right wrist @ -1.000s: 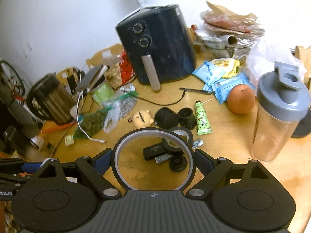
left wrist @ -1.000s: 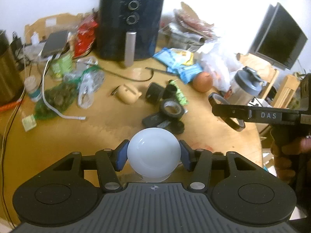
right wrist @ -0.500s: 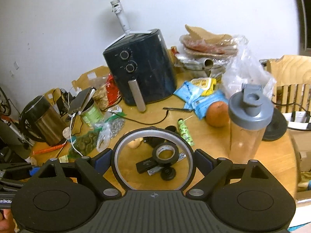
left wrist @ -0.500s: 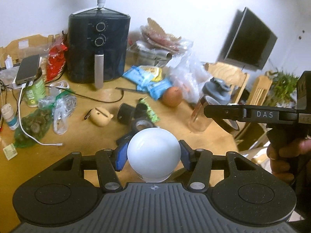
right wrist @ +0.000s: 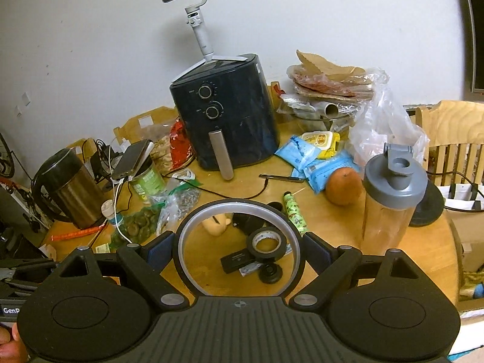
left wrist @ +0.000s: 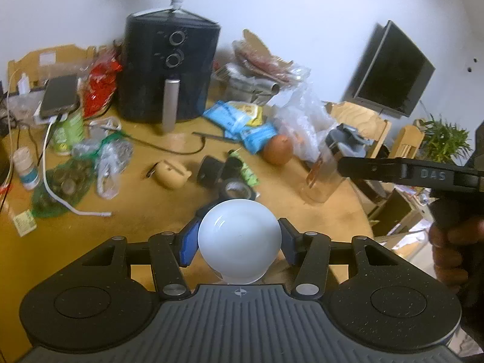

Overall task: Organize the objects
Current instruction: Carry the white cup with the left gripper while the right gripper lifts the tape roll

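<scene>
a: closest to the left camera, the left gripper [left wrist: 239, 243] pinches a white light bulb [left wrist: 239, 242] between its pads, above the near edge of the wooden table [left wrist: 90, 242].

b: and the right gripper [right wrist: 239, 246]?

a: its jaws stand wide, pressed on either side of a black ring with a clear pane, maybe a lens filter [right wrist: 239, 211], held up over the table.

b: what lies past them?

a: just beyond, a roll of black tape [right wrist: 266, 242] resting on a small black device [right wrist: 237, 260], with a round black cap [right wrist: 270, 273] beside it. a clear shaker bottle with a grey lid [right wrist: 390, 199] stands upright to the right, an orange [right wrist: 343, 186] near it.

b: further back?

a: a green tube [right wrist: 293, 213], blue snack packets [right wrist: 302, 154], then a dark air fryer [right wrist: 227, 115] by the wall with a phone gimbal [right wrist: 199, 18] on top.
</scene>
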A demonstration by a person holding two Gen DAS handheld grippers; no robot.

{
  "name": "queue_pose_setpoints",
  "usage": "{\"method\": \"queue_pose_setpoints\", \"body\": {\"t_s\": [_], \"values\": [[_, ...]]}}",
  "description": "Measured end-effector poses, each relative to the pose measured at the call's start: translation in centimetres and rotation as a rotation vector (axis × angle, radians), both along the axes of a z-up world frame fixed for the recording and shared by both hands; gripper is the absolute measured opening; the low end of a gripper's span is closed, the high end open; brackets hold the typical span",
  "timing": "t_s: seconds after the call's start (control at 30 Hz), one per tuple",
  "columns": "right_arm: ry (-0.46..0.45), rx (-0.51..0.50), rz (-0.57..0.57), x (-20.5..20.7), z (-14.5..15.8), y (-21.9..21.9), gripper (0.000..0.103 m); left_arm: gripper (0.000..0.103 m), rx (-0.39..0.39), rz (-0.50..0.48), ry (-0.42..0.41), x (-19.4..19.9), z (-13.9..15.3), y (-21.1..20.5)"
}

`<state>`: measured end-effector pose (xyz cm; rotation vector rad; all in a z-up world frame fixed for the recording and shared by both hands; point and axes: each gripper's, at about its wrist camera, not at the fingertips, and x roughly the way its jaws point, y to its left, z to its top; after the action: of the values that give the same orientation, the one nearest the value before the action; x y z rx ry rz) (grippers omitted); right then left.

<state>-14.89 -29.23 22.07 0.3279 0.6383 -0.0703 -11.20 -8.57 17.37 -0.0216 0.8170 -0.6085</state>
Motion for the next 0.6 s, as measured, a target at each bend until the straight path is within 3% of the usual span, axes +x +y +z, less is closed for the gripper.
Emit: {"method": "queue_pose_setpoints", "body": {"t_s": [0.27,0.6], "values": [[0.015,0.018,0.007,-1.4,-0.4,1.3,0.09,0.053,-0.001,0.006,0.049,-0.5,-1.0,2.0],[0.061,0.034,0.011,-1.9,-2.5,0.9,0.09,0.053,0.021,0.009,0.08,-1.3,-2.0,1.6]]}}
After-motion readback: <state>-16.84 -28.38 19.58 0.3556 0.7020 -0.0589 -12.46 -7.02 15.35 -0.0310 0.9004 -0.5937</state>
